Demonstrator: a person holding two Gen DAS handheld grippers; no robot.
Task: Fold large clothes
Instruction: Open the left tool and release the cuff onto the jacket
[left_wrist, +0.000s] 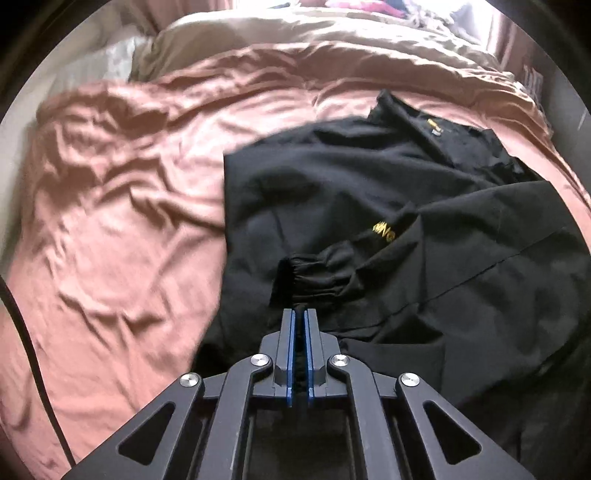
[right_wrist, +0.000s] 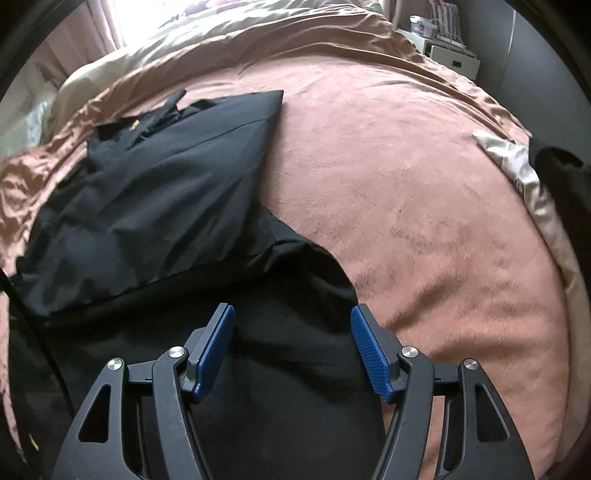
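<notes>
We've got the left tongs (left_wrist: 299, 314) clamped on what looks like the jacket (left_wrist: 369, 192) hem for folding; right tongs (right_wrist: 291, 314) hang open above it.

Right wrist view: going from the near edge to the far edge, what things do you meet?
Right claw → black jacket → pink bedspread → beige duvet → bright window.
</notes>
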